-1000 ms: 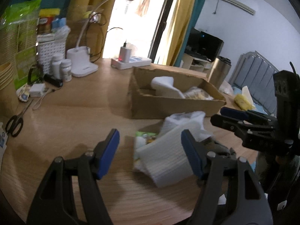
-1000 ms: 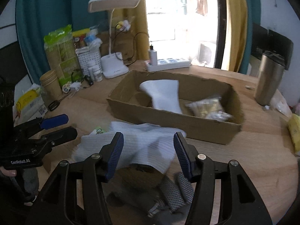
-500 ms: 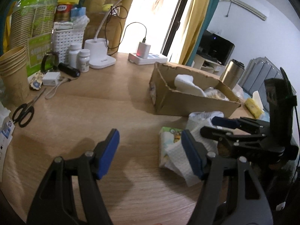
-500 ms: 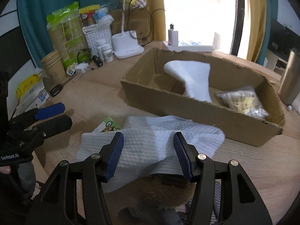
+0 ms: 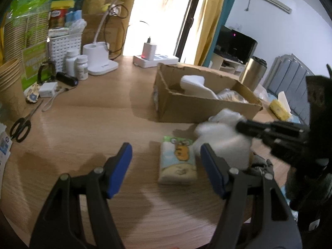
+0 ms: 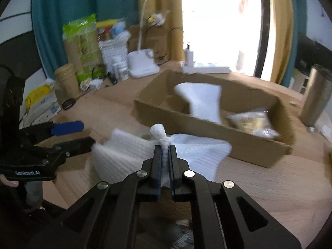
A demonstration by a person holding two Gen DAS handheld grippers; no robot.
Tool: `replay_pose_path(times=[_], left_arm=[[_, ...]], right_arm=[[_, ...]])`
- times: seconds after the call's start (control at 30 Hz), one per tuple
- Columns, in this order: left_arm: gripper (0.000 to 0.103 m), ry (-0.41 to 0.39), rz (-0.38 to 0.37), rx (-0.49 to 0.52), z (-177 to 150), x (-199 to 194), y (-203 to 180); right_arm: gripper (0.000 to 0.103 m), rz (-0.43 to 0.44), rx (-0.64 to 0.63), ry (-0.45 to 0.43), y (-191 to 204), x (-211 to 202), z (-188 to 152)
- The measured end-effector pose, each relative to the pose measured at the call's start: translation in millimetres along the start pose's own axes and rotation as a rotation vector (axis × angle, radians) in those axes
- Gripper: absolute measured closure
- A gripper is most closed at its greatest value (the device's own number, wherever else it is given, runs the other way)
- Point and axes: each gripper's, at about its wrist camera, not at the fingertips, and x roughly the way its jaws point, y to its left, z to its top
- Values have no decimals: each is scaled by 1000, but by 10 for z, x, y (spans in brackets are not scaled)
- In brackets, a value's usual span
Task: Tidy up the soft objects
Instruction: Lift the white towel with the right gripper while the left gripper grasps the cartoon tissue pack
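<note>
Here your right tongs (image 6: 165,155) pinch the blurred white cloth (image 6: 128,155), hiding its middle; your left tongs (image 5: 166,159) gape, empty, beside it.

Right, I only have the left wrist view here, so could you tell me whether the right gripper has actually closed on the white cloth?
Observer: Yes, the right gripper is shut on a bunched fold of the white cloth; a tuft pokes out past its fingertips.
Operator: Thank you. Is the cloth over the cardboard box yet?
Observer: No, it is on the near side of the cardboard box, short of its front wall.
Operator: And what lies in the box beyond the white piece? It is blurred for me.
Observer: A clear bag of yellowish contents, beside the white padded piece.
</note>
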Motion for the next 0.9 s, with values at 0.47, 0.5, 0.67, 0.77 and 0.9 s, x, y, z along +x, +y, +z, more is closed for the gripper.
replay_pose_path(times=[0.47,0.5,0.67,0.77,0.9], left_arm=[[33,97,11,71,-44,375,-319],[33,101,12,78,-45,396,-343],[33,117,25,94,-57,454,-375],[33,118,33,96,-61,455,-364],[33,129,56,110,-86,489,-358]], right_arm=[[96,-12,206,-153,-703,-715,-229],[96,-26,199,-160,-697,-736,-228],[96,-54,199,-206,-712,-824,-189],[96,-107,188,-212,-738,-859,-185],[96,-187,211,-146,-869,-731,-284]])
